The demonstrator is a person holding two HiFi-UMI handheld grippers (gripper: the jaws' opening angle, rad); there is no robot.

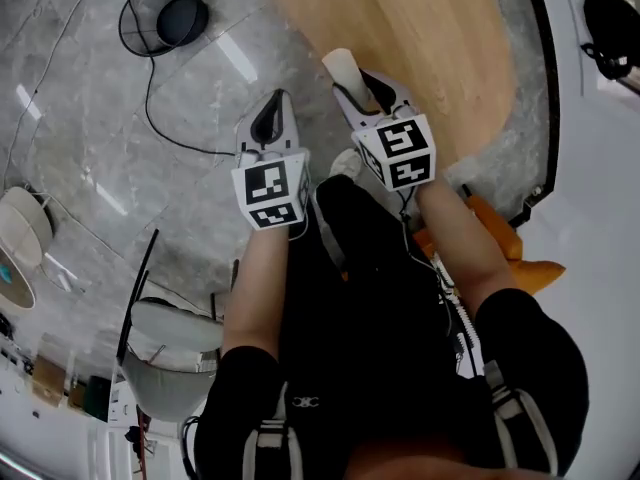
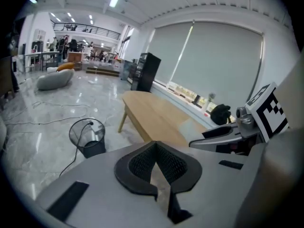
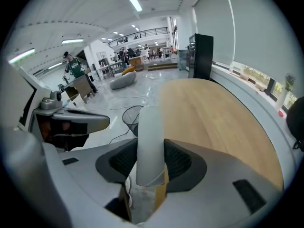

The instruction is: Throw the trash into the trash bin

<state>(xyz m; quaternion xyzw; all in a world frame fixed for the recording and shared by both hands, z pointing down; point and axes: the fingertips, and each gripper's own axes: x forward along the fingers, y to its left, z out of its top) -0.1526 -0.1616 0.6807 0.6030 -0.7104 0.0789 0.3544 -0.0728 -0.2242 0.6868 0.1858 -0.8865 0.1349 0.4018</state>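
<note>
The right tongs (image 3: 150, 163) are clamped on a white tube (image 3: 149, 141), the trash, which stands upright between the dark ribbed pads and sticks out well past their tips; the pads press on its two sides. The left tongs (image 2: 154, 163) are closed, with their pads meeting at the tips and nothing between them. Both are held side by side above the grey marble floor (image 1: 90, 128), near each other but not touching, the left ones slightly lower in the head view than the right. The trash bin (image 1: 160, 13), a black wire-mesh basket, stands on the floor ahead of the left tongs and off to their left, well apart from both pairs, with something dark inside it. A thin black cable (image 1: 150, 103) runs from the bin across the floor toward the left tongs. A light wooden tabletop (image 1: 400, 38) lies ahead of the right tongs and to their right, and the tube's upper end shows against its near edge. The bin sits to the left of that tabletop.
</note>
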